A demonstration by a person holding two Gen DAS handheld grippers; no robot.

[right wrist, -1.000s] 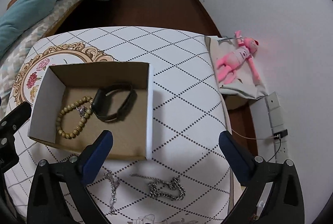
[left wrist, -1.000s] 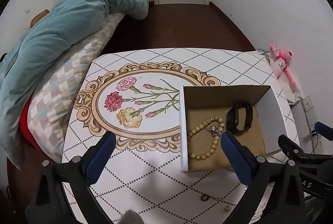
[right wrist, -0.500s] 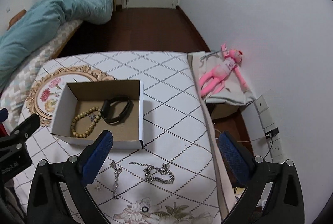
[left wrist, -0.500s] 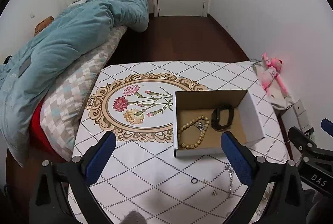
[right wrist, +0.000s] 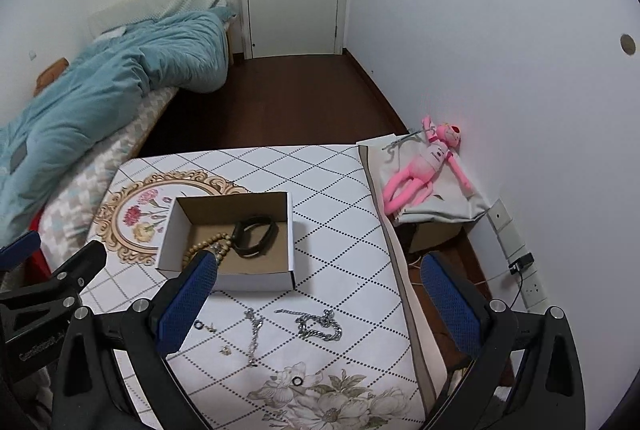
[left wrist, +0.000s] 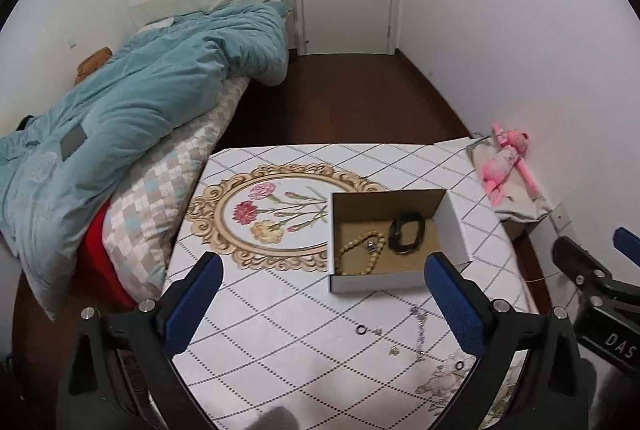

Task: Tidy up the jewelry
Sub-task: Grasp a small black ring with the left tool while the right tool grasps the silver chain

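A: Both held high above the tabletop [right wrist: 328, 182], nothing gripped. Left claw [left wrist: 322, 296] spread wide, empty; right claw [right wrist: 318, 298] spread wide too, empty.

B: Open white cardboard box [right wrist: 230, 280] with brown inside as the landmark. Already in it: a string of tan wooden beads [left wrist: 360, 250] along the left wall, a black band [right wrist: 256, 236] just right of the beads.

A: Loose on the cloth, all on the near side of the box: a coiled chunky silver chain [right wrist: 320, 326] near the right corner, a thin silver chain [right wrist: 254, 334] stretched out just left of that, a small black ring [right wrist: 198, 326] further left, tiny pale bits beside the ring, too small to name. Another black ring [right wrist: 297, 381] well apart from the box, on the printed grey flowers.

B: Probably a choosing pause, next pickup not yet begun. Chunky chain likeliest for the right claw.

A: Straight down over the densest knot of links, blue pads either side of the heap, tips touching cloth before closing. Slow lift, trailing end watched for snagging on the thin chain.

B: Release low inside the box, clear of the beads.
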